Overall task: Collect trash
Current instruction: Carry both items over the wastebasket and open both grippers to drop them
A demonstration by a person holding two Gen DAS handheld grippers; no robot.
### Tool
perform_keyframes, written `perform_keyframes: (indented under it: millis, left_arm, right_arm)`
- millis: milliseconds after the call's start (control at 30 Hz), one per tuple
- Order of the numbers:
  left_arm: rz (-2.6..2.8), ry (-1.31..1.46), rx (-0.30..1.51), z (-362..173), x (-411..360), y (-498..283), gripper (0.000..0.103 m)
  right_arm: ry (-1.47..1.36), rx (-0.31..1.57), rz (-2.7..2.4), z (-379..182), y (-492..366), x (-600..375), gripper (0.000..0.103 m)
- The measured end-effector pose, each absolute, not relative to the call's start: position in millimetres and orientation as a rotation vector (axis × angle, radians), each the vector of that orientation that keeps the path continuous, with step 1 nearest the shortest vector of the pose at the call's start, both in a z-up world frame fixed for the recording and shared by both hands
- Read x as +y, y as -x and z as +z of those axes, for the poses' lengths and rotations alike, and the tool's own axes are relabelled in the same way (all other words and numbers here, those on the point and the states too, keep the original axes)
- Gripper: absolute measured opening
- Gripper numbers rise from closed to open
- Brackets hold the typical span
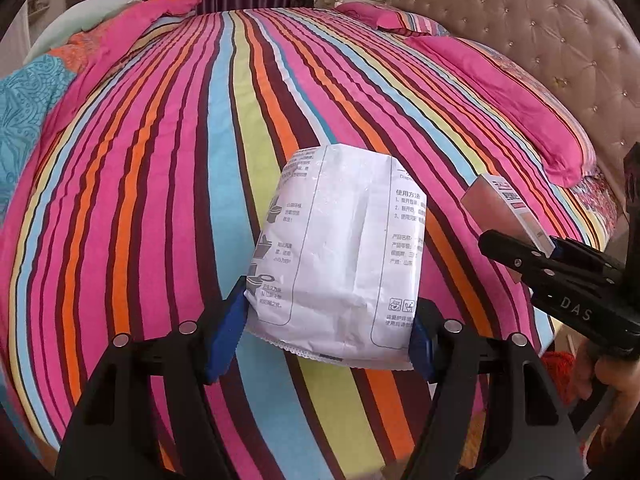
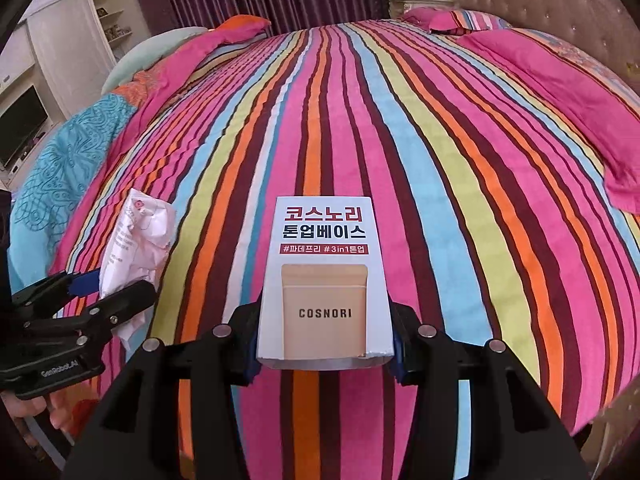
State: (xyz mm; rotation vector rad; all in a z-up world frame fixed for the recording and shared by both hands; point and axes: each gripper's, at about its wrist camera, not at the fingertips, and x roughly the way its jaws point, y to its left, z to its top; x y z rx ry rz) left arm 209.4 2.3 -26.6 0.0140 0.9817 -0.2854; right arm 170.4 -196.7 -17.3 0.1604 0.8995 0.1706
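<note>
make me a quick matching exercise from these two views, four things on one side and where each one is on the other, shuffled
Things
1. white printed packet
2. Cosnori box
3. turquoise patterned quilt
4. tufted headboard

Places
A. bunched along the left side of the bed
B. clamped in the right gripper
C. upright behind the pink pillows on the right
D. clamped in the left gripper

Pairs: 1-D, 2-B, 3-A, 4-C
</note>
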Motion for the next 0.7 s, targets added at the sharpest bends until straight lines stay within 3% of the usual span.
perform_keyframes:
  millis: [700]
  left_arm:
    - [-0.337,-0.060,1.076,-53,21,-36,0.067]
  right_arm:
    - [-0.194,1.011,0.302,-34,-33,-173,0.045]
